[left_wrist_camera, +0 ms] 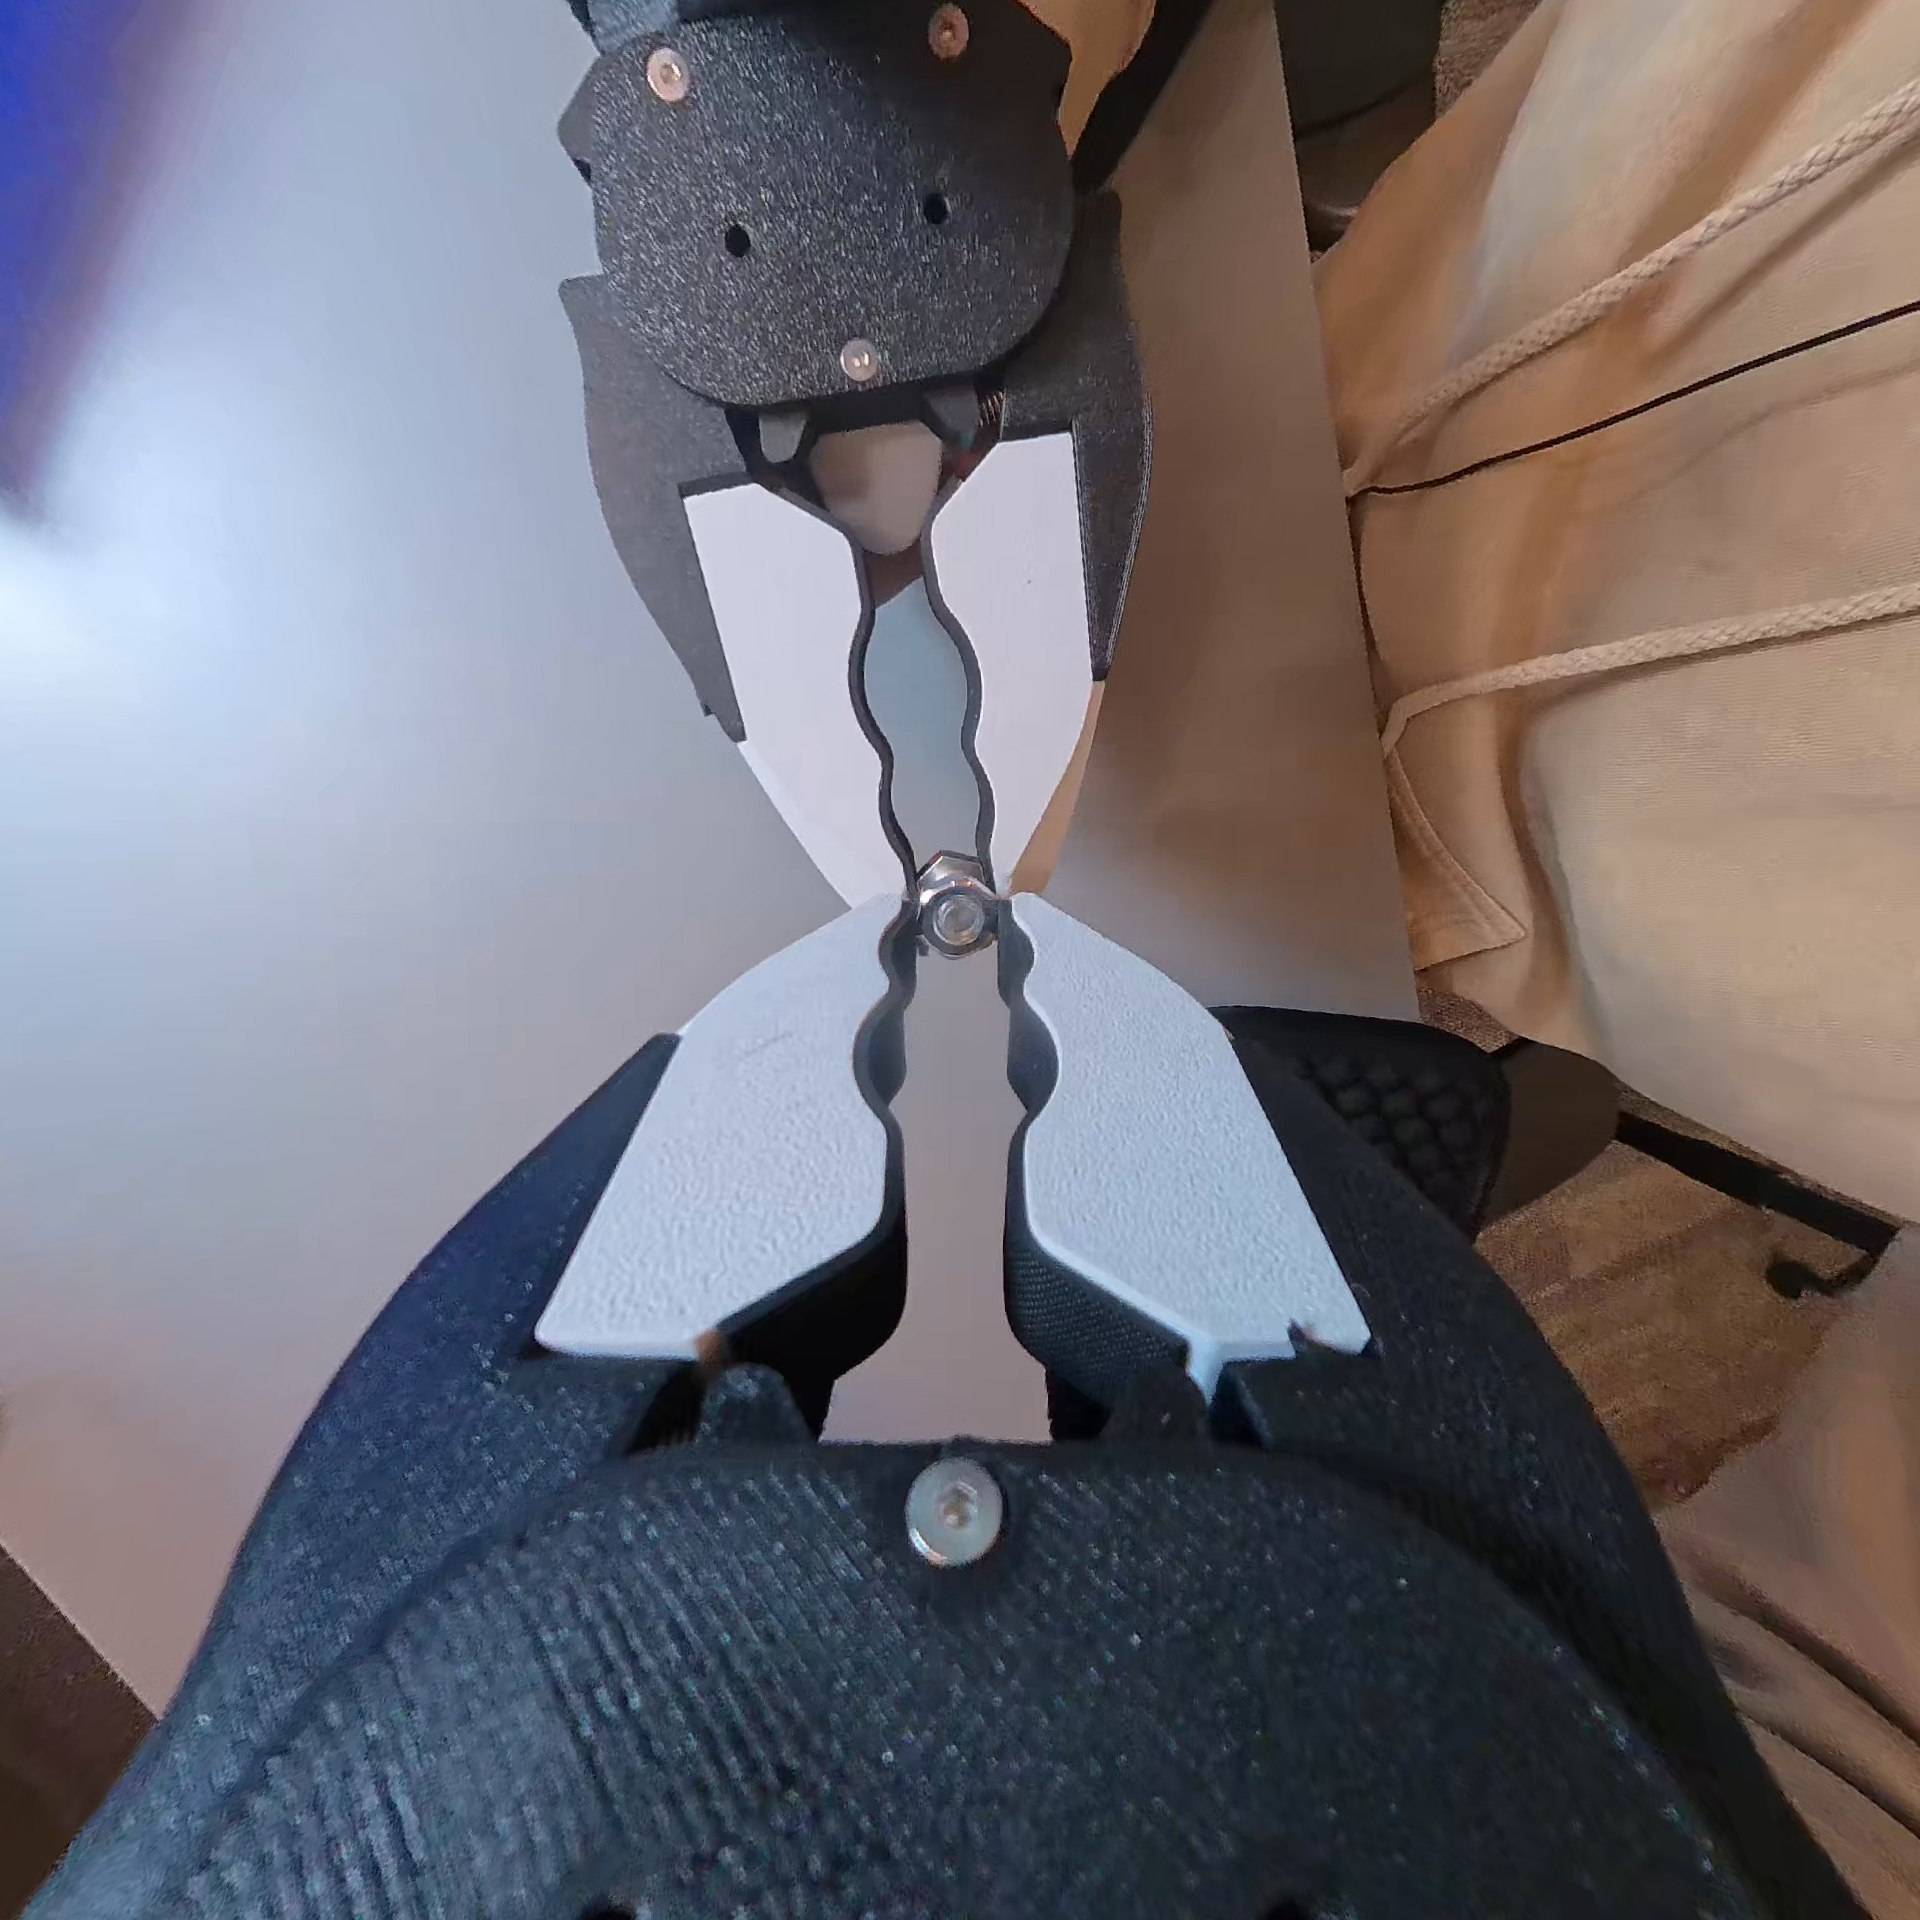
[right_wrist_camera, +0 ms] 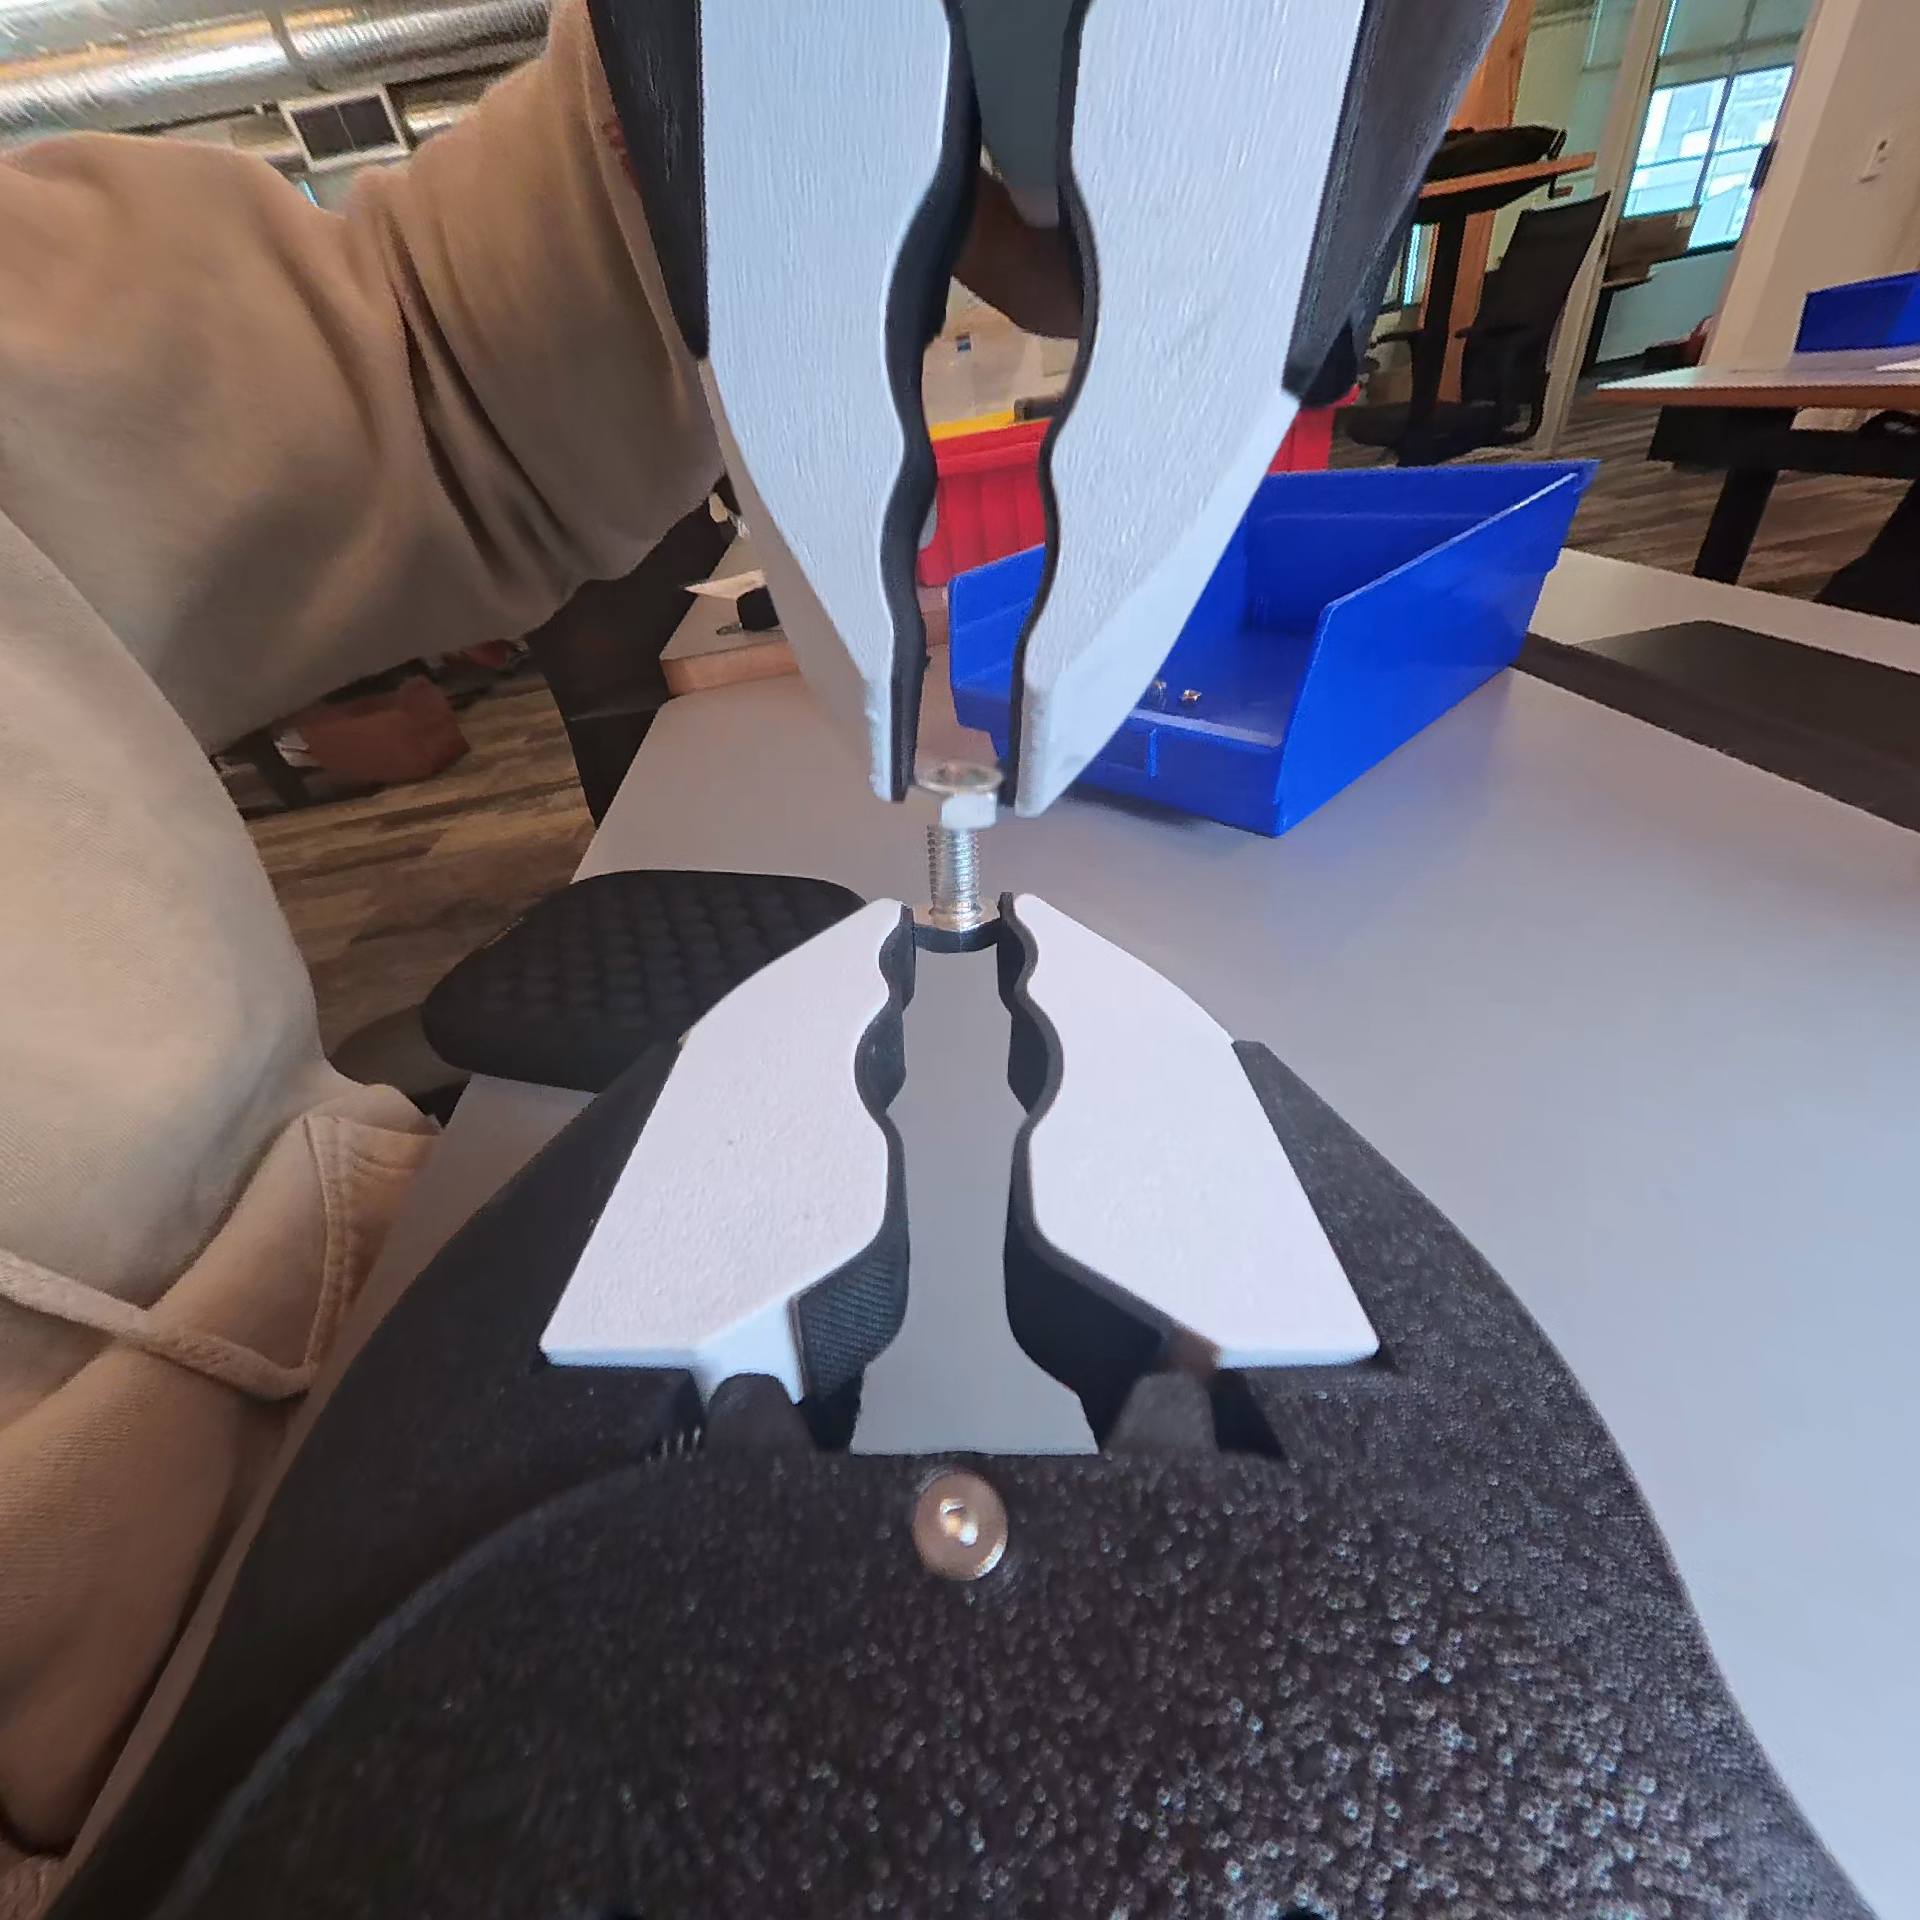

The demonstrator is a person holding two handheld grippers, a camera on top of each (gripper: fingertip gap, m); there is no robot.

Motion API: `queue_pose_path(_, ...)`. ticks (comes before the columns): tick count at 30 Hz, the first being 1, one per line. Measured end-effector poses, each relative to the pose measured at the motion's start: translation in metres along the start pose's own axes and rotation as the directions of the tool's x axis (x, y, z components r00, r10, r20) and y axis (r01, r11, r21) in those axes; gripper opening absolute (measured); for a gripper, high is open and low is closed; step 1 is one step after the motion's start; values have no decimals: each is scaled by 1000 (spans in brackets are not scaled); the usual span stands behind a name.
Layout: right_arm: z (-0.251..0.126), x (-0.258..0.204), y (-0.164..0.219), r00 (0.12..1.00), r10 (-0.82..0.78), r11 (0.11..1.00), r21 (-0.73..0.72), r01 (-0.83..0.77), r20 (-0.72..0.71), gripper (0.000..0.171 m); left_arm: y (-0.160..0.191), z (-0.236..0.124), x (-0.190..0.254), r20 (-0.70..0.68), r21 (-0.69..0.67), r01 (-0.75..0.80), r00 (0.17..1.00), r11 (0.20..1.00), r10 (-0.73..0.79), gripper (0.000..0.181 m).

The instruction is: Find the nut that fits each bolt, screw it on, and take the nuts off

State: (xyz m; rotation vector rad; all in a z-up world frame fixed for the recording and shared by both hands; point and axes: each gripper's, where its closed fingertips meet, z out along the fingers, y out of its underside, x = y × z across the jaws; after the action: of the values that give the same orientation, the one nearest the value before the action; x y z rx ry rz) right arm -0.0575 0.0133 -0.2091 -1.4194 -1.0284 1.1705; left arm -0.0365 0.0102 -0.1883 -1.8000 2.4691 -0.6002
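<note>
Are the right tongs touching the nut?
Touching. The right wrist view shows the right tongs closed on the nut, fingertips pressed against both its sides.

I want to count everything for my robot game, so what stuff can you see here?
bolt: one, silver, held up in the air between the two grippers
nut: one, silver, on the bolt's lower end
blue bin: one, on the table behind the grippers, open at the front
small metal pieces: at least two, shiny, inside the blue bin
red bin: one, behind the blue bin, mostly hidden
table: one, pale grey, under everything
chair pad: one, black mesh, at the table's edge
sleeve: beige, the person's
left gripper: white fingers, shut on the bolt's head
right gripper: white fingers, shut on the nut
</note>
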Motion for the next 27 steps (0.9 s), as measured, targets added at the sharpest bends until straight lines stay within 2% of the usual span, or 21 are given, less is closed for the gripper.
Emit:
queue_pose_path(11, -4, -3, -10, 1000, 7, 996, 85, -10, 28, 15, -8, -3, 3, 0, 69, -31, 1000, 997, 31, 14)
queue_pose_path(27, -14, -4, -27, 999, -1, 984, 179, -8, 51, 15, -24, -19, 7, 150, 372, -148, 984, 916, 98, 14)
